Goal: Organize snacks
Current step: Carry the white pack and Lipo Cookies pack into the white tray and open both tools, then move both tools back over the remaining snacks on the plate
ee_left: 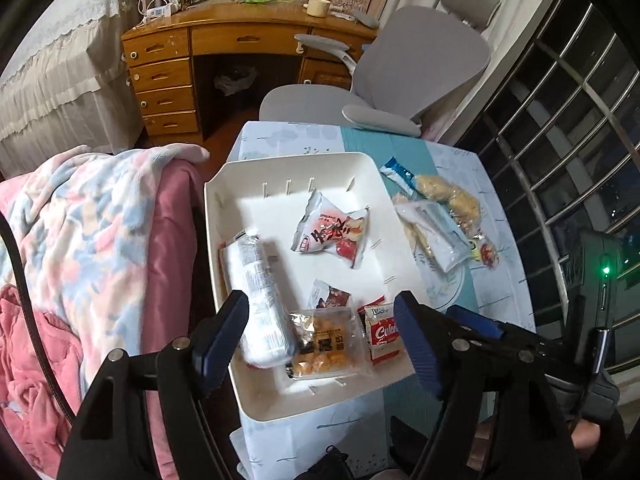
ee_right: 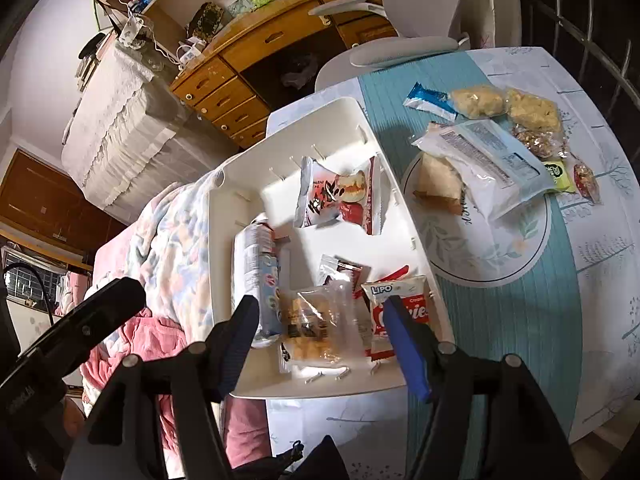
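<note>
A white tray (ee_left: pixel 280 168) (ee_right: pixel 320 120) sits on the table and holds several snacks: a white tube pack (ee_left: pixel 258 296) (ee_right: pixel 256 276), a red-and-white bun packet (ee_left: pixel 334 230) (ee_right: pixel 340 196), a clear bag of orange puffs (ee_left: pixel 324 342) (ee_right: pixel 314 328), a small dark packet (ee_left: pixel 332 296) and a red Lipo cookie pack (ee_left: pixel 382 332) (ee_right: pixel 404 304). More snacks lie on the table right of the tray: a blue bar (ee_left: pixel 398 176) (ee_right: pixel 430 100), a white pouch (ee_left: pixel 436 232) (ee_right: pixel 488 160) and yellow cakes (ee_left: pixel 452 198) (ee_right: pixel 504 106). My left gripper (ee_left: pixel 322 328) is open above the tray's near end. My right gripper (ee_right: pixel 320 328) is open above the puffs.
A grey office chair (ee_left: pixel 420 60) stands behind the table, with a wooden desk (ee_left: pixel 240 36) beyond it. A bed with a pink and blue blanket (ee_left: pixel 92 220) lies left of the tray. A window grille (ee_left: pixel 560 128) is to the right. A round placemat (ee_right: pixel 480 256) lies under the loose snacks.
</note>
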The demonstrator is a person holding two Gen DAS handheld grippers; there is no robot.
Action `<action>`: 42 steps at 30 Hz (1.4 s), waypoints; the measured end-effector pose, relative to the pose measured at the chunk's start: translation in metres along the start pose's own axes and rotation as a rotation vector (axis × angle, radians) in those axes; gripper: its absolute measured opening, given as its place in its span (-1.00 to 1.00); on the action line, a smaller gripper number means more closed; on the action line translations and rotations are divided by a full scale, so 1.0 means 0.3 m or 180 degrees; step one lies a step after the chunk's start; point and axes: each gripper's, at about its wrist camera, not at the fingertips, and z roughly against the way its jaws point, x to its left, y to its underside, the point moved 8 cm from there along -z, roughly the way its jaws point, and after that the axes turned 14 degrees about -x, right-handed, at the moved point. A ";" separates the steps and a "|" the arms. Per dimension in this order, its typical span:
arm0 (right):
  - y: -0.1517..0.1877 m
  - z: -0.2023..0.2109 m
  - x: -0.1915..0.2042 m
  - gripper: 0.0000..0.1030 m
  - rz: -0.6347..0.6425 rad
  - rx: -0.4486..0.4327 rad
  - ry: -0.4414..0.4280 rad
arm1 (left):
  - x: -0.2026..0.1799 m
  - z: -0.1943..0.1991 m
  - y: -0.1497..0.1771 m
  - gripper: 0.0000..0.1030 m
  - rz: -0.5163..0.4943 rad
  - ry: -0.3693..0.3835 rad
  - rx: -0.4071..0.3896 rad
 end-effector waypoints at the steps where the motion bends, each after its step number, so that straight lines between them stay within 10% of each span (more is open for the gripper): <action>1: -0.001 0.006 -0.002 0.27 -0.0007 -0.0018 -0.0001 | -0.004 0.000 0.001 0.43 0.0014 0.0017 -0.0009; 42: -0.175 0.268 -0.476 0.57 0.0708 -0.0448 0.0087 | -0.555 -0.102 0.128 0.71 0.0439 -0.0004 0.0034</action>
